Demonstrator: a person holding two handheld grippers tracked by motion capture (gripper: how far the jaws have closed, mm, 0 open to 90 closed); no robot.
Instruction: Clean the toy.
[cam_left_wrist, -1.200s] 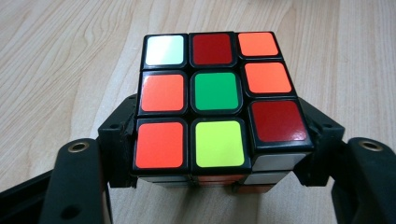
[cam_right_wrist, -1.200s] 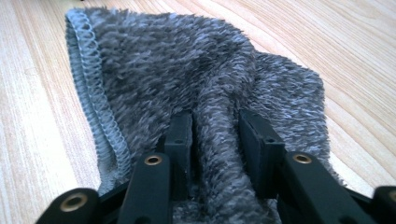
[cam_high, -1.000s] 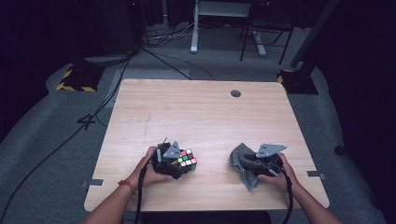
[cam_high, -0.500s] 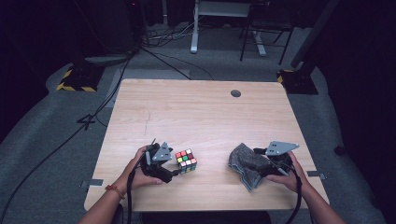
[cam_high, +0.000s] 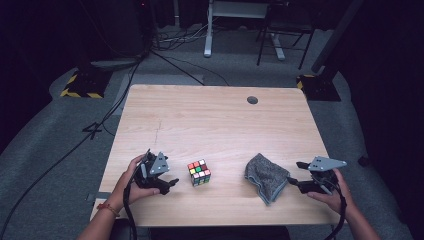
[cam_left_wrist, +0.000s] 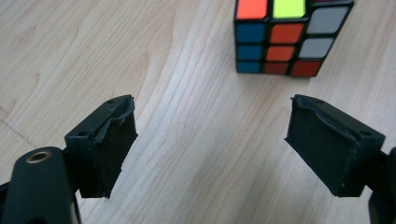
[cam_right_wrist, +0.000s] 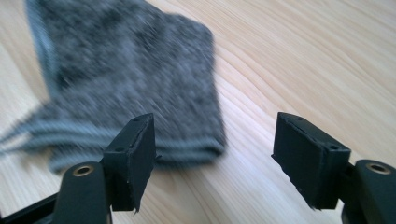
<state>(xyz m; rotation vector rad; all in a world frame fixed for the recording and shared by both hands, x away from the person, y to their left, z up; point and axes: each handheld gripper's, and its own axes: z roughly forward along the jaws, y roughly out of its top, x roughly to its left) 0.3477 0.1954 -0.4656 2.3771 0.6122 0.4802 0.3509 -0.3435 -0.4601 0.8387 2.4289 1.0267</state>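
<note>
Left gripper (cam_high: 172, 183), lower left of the high view, stood released beside the multicoloured plastic puzzle cube (cam_high: 199, 172), jaws apart over bare light wooden table (cam_high: 210, 125). Right gripper (cam_high: 294, 181), lower right, had just been opening; nothing between its jaws, folded grey knitted cloth (cam_high: 267, 176) just ahead. Cube top cut off in the left gripper view; cloth blurred.
</note>
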